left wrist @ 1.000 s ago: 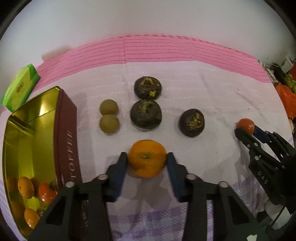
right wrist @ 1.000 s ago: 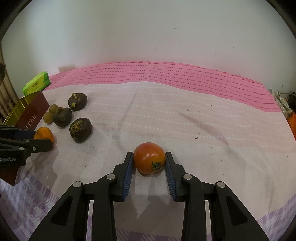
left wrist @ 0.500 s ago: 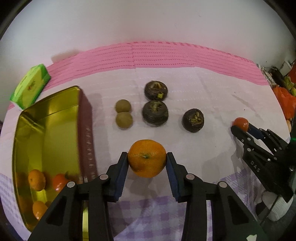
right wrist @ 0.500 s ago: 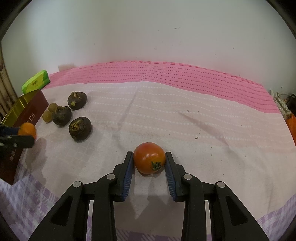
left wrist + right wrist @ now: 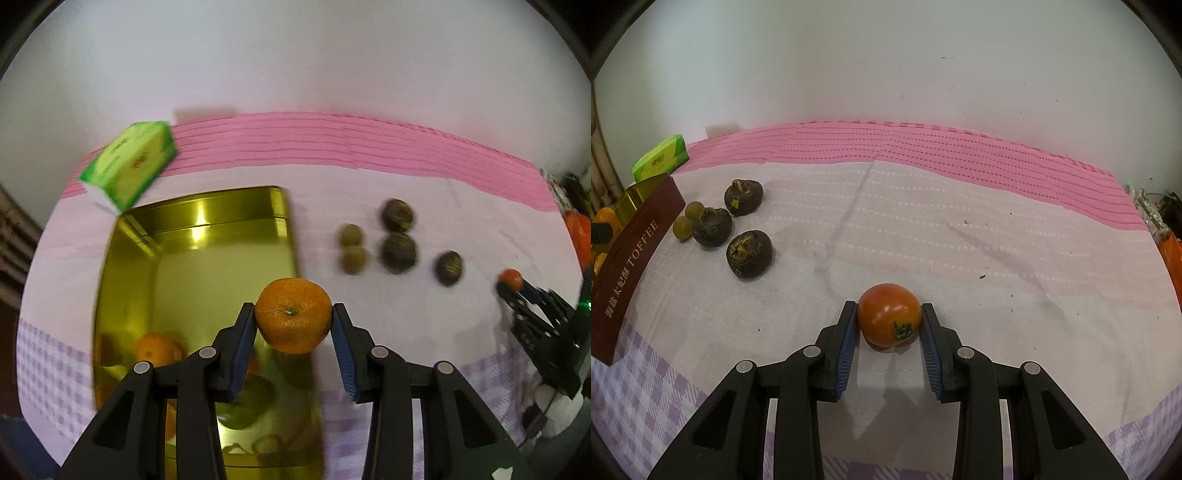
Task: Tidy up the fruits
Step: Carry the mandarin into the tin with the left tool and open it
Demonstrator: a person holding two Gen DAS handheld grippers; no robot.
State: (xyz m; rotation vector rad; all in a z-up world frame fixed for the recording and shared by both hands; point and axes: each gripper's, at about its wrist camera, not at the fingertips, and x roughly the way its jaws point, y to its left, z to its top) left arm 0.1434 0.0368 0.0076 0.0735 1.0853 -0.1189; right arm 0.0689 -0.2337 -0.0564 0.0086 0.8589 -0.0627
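My left gripper point(image 5: 293, 315) is shut on an orange mandarin point(image 5: 293, 314), held in the air over the right edge of the gold tin point(image 5: 221, 218). Other orange fruits point(image 5: 159, 349) lie in the tin's near end. My right gripper point(image 5: 889, 317) is shut on a red tomato point(image 5: 889, 314) that rests on the cloth. Three dark round fruits point(image 5: 749, 254) and two small olive-brown ones point(image 5: 682, 228) sit on the cloth right of the tin point(image 5: 631, 236). The right gripper with its tomato point(image 5: 511, 278) shows at the left wrist view's right edge.
A green box point(image 5: 129, 168) lies behind the tin near the wall. The cloth point(image 5: 923, 229) is pink at the back and purple-checked at the front. Orange packaging and clutter point(image 5: 1172, 254) sit at the far right edge.
My left gripper has risen and swung left with the mandarin, from the cloth in front of the dark fruits to above the tin's edge. The right gripper and tomato have stayed put.
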